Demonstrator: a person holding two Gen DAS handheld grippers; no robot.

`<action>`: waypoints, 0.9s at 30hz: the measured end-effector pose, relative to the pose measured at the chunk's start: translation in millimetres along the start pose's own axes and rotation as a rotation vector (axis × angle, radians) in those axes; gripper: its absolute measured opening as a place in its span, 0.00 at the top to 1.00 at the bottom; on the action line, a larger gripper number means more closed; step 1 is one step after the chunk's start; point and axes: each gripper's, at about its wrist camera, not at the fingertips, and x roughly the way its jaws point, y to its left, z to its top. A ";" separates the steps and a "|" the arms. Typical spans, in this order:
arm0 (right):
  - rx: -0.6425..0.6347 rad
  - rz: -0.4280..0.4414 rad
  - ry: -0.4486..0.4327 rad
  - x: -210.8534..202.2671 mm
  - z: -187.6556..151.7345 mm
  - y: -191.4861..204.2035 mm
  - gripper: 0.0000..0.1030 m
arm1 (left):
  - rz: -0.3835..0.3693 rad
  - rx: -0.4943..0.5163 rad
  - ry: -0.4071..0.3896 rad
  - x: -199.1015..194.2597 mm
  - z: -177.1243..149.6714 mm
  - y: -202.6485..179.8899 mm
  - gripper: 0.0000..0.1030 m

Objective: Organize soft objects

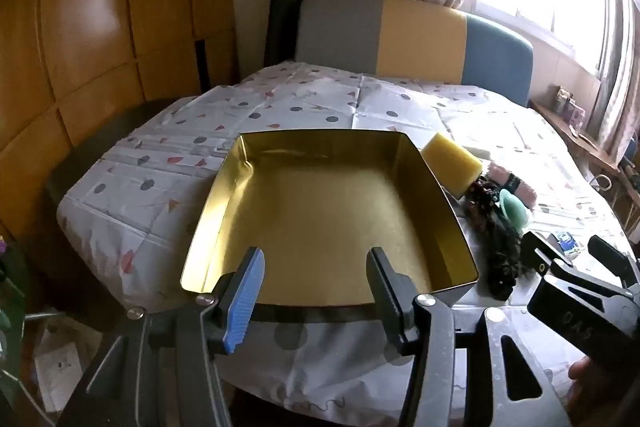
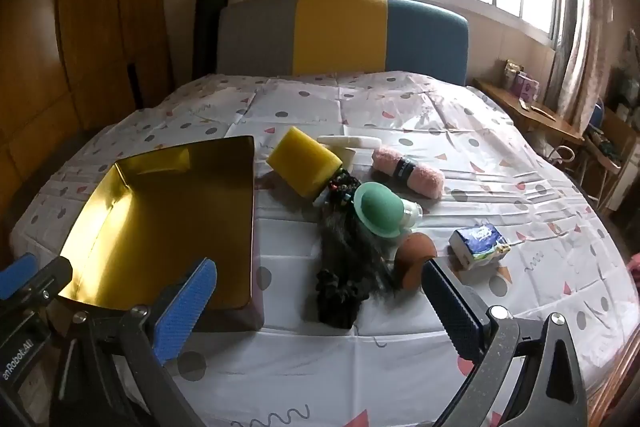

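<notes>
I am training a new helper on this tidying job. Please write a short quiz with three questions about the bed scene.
1. True or false: the gold tin box already holds a soft object.
2. Which lies farthest from the box: A) yellow sponge B) pink yarn ball C) tissue pack?
3. Fill in: the right tongs are ____.

Key: 1 false; 2 C; 3 open

My claws hang over a bed (image 2: 400,107) with a dotted sheet. Gold tin (image 2: 160,211) ahead-left of my right claw; sponge (image 2: 304,157), pink yarn (image 2: 408,169), tissue pack (image 2: 478,241) farther ahead.
</notes>
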 end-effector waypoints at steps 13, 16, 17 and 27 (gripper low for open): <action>-0.006 -0.001 -0.006 0.9 -1.3 -2.0 0.00 | 0.031 0.022 -0.016 -5.4 0.8 2.8 0.48; 0.001 -0.003 -0.016 -2.7 -2.0 0.1 0.00 | 0.036 0.025 -0.013 -3.8 1.9 1.7 0.48; 0.002 -0.003 -0.018 -3.3 -1.7 0.3 0.00 | 0.036 0.027 -0.014 -3.8 2.0 1.6 0.48; 0.004 -0.005 -0.025 -5.8 -1.2 1.0 0.00 | 0.030 0.020 0.000 -4.8 1.5 3.1 0.48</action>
